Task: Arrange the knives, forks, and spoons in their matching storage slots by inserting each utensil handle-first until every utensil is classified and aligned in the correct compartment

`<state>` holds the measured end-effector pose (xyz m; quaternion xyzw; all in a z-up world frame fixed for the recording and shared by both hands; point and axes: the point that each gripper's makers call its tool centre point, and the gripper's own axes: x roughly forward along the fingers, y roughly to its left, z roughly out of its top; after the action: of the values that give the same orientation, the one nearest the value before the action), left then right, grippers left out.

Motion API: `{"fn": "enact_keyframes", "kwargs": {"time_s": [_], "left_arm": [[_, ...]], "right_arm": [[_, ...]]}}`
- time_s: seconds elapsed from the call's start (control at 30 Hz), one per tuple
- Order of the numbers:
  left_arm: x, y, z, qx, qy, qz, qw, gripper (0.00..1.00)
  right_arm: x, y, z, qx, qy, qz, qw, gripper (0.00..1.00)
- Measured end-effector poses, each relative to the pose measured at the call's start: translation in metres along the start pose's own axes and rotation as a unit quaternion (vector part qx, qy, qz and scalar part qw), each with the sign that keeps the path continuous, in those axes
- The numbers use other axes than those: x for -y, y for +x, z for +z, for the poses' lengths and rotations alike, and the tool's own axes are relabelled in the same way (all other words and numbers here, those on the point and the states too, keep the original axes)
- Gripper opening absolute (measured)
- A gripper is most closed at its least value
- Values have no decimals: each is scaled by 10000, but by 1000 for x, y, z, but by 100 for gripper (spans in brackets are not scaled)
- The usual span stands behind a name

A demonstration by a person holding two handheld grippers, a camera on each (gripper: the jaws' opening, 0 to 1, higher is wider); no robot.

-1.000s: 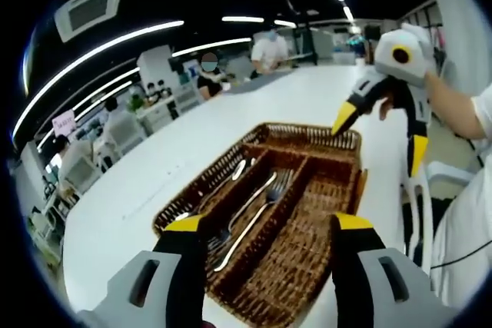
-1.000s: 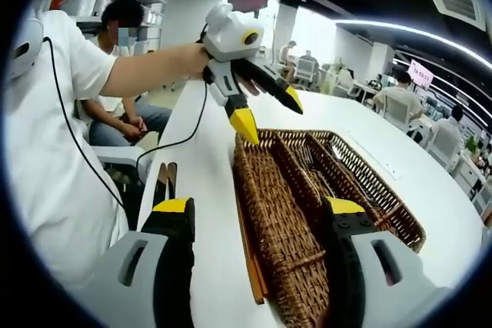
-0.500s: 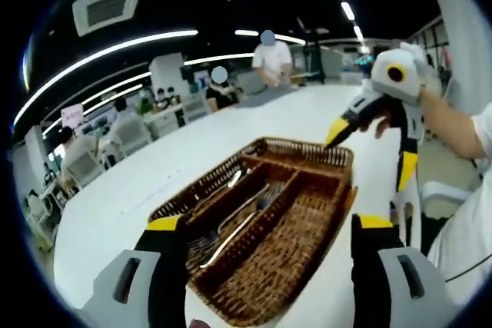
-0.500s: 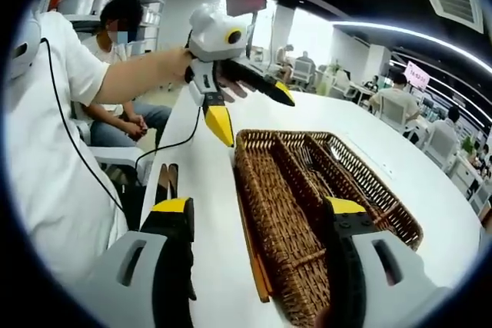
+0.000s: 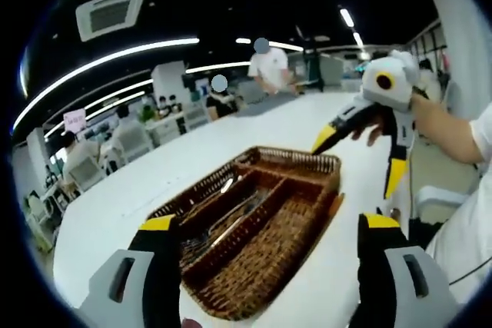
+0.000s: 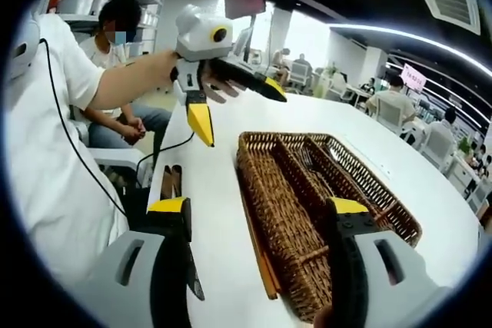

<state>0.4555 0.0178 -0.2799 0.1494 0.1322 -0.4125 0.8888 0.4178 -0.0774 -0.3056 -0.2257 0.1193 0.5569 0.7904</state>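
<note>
A brown wicker cutlery tray [image 5: 290, 156] with long compartments lies on the white table [image 5: 146, 190]. Forks and spoons [image 5: 221, 220] lie in its left compartments, and its right compartment looks bare. My left gripper [image 5: 269, 270] hovers open and empty before the near end of the tray. My right gripper [image 5: 360, 157] hangs open above the tray's far right corner. In the right gripper view the tray [image 6: 257, 197] runs away from me with utensils [image 6: 311, 160] inside. There my right gripper [image 6: 260, 266] is open and empty, and the left gripper [image 6: 234, 105] is open above the table.
The table's edge [image 6: 157, 182] runs along the left, with a dark object [image 6: 171, 180] beside it that I cannot identify. A person sits behind it [image 6: 123, 44]. More people and desks [image 5: 123, 140] stand beyond the table.
Both grippers have lifted and drawn back from the tray. In the right gripper view the left gripper has moved left, off the tray's corner and over bare table. The tray and utensils have not moved.
</note>
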Motion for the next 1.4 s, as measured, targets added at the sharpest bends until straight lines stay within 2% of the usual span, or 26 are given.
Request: {"fn": "enact_keyframes", "kwargs": {"time_s": [0.5,0.7,1.4], "left_arm": [[17,-18,-1,86,115,47,9999,97],[31,-28,-14,-2,187,86,9998,96],[54,-45,-47,-106,191,51,9997,93]], "right_arm": [[-12,-7,1,54,-18,-34,10000,74],[-21,-12,-5,39,-5,-63,10000,74],[-48,-11,-22,-11,46,-67,10000,74]]}}
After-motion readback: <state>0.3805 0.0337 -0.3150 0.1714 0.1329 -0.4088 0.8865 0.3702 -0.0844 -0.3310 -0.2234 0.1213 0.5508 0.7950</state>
